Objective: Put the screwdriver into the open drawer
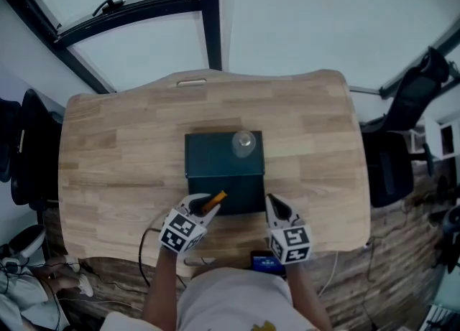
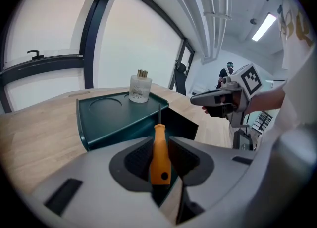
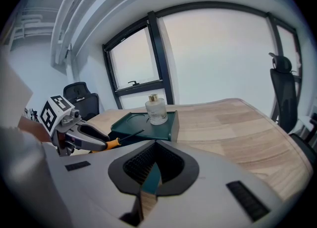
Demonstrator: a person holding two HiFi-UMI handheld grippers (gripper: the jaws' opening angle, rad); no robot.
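A dark green box stands mid-table, its drawer pulled open toward me and showing as a dark cavity in the left gripper view. My left gripper is shut on the orange handle of a screwdriver. The thin shaft points at the box's front edge, just above the drawer's left part. From the right gripper view the screwdriver angles toward the box. My right gripper hovers at the drawer's right front corner, jaws together and empty.
A glass bottle with a gold cap stands on the box's top tray. A blue-screened device lies at the near table edge. Office chairs flank the wooden table; windows run behind it.
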